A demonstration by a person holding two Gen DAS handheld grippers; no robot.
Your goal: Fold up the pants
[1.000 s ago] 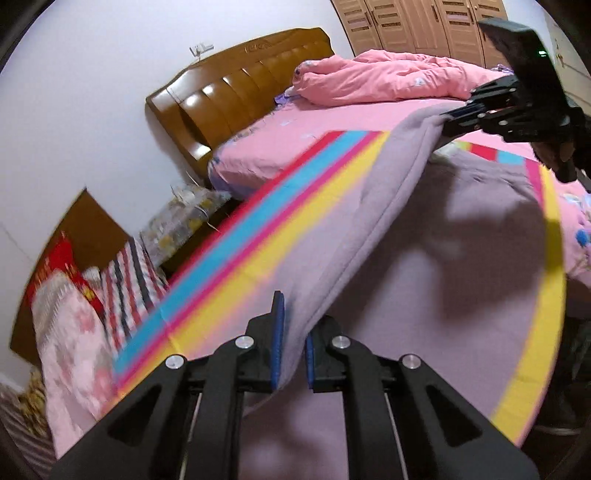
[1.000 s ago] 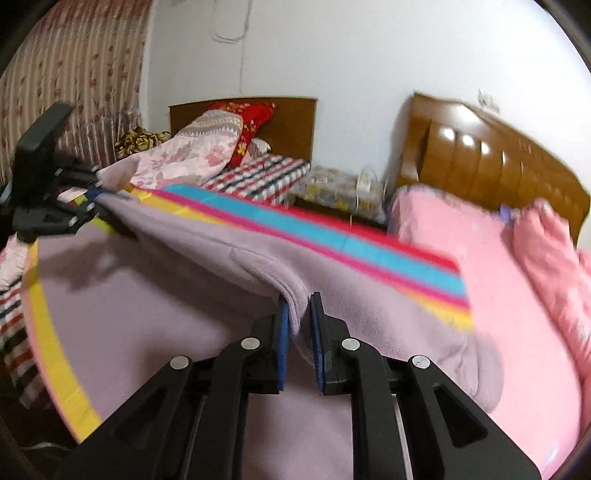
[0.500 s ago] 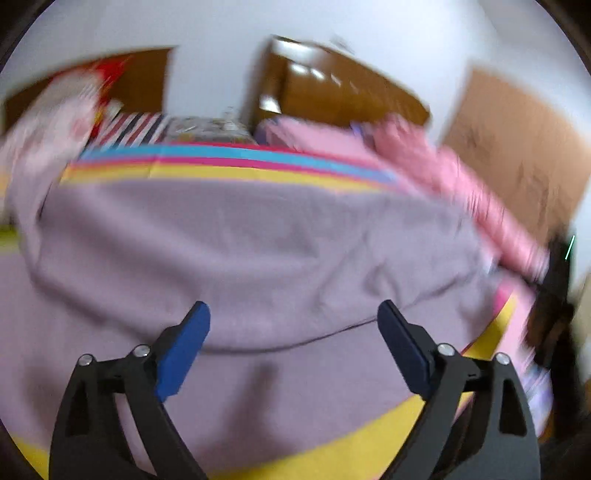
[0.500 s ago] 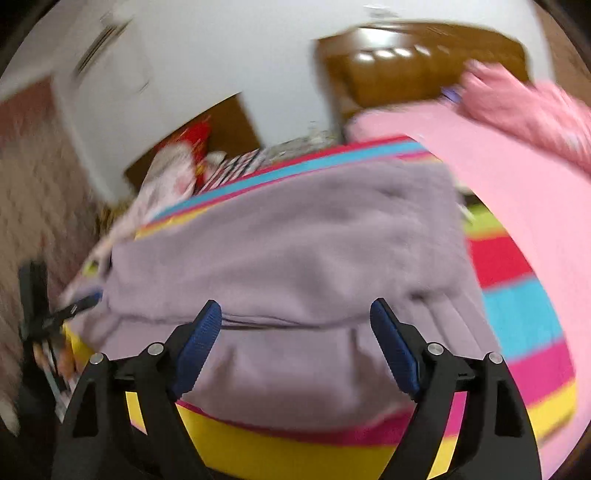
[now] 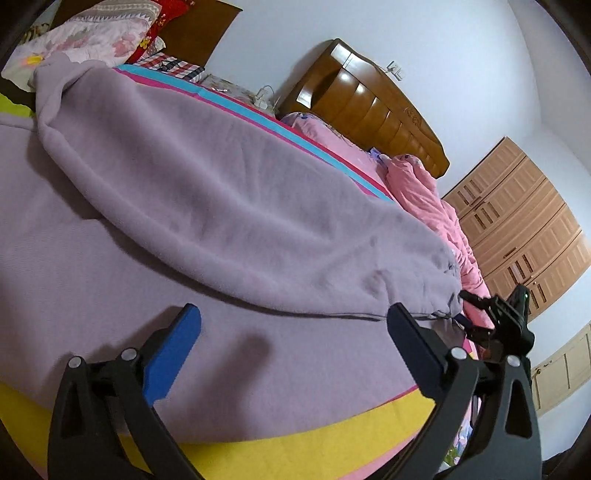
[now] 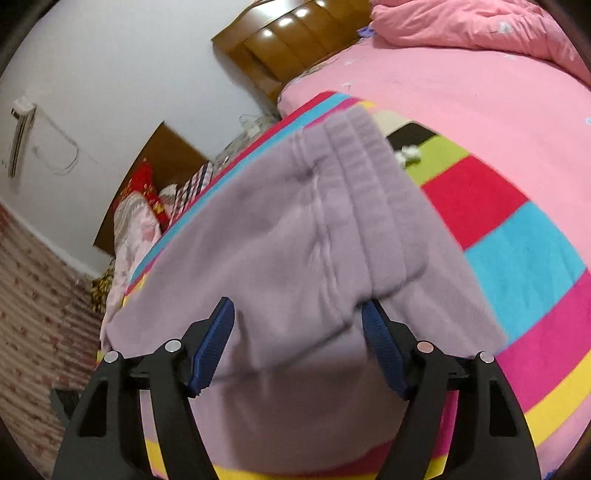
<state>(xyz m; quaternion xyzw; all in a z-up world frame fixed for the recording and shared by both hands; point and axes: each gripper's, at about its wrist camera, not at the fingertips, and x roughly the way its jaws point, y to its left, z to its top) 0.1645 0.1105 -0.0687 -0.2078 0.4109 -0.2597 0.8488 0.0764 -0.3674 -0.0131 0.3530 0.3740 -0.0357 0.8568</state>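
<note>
Both grippers — left (image 5: 291, 328), right (image 6: 297, 332) — have let go and gape wide, empty, over lilac pants (image 5: 229, 199) lying folded on the bed (image 6: 461, 96) — soft fleece, best pinched at the waistband (image 6: 365, 192).

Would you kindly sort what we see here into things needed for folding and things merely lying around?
For the job: lilac pants, left gripper, right gripper, striped blanket.
Just lying about: pink quilt, wooden headboard, wardrobe, floral pillow.

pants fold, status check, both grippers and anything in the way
Left gripper open, right gripper open. Purple pants folded lengthwise on striped blanket. Nothing on top.
</note>
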